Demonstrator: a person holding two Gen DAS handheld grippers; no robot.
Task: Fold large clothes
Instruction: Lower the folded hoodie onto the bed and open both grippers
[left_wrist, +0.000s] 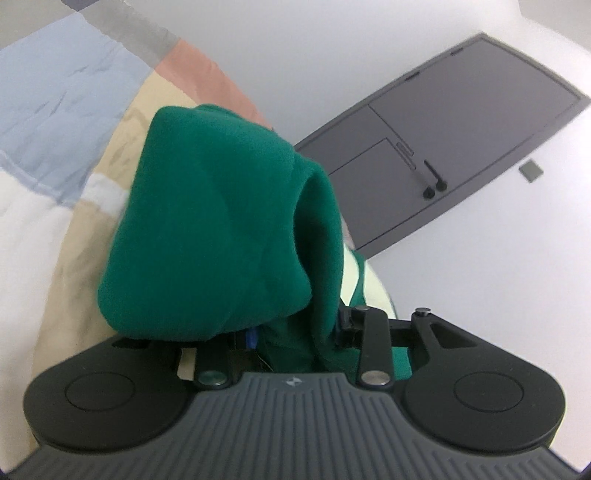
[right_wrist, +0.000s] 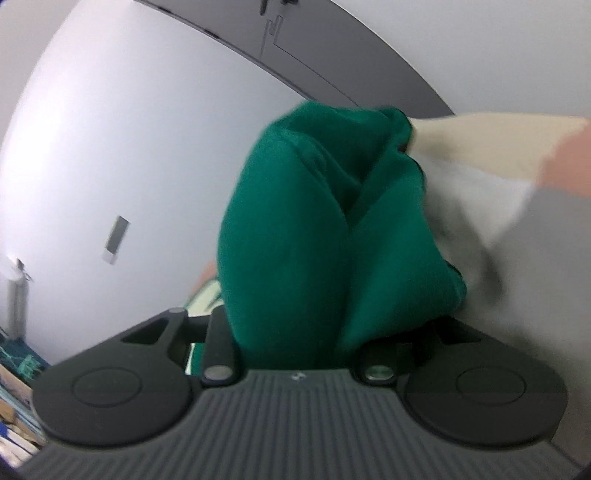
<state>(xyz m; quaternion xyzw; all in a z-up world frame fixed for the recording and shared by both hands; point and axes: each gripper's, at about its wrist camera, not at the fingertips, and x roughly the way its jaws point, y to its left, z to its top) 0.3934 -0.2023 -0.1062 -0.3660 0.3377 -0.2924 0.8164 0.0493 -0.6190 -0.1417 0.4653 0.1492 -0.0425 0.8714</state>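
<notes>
A: How far along is the folding looking?

B: Early, I'd judge. The green garment (left_wrist: 207, 221) is hanging bunched over the left gripper (left_wrist: 284, 332), and in the right wrist view the same green garment (right_wrist: 314, 240) is draping over the right gripper (right_wrist: 295, 343). Nothing is lying flat or squared off.

A: Are the claws gripping it?

B: The cloth is running down into the gap of each one, so both seem to be pinched on it. But the fabric is hiding the fingertips, so how tightly the jaws are standing I cannot tell.

A: Where is the garment sitting, then?

B: Lifted, above a patchwork quilt (left_wrist: 66, 92) of blue, tan, pink and white panels; the quilt (right_wrist: 480, 147) is showing blurred at the right side too. Beyond it a grey door (left_wrist: 443, 140) is standing in a pale wall.

A: What's remaining?

B: Nearly everything, I'm guessing: spreading it on the quilt, smoothing it, then making the folds. No finished crease is showing.
</notes>
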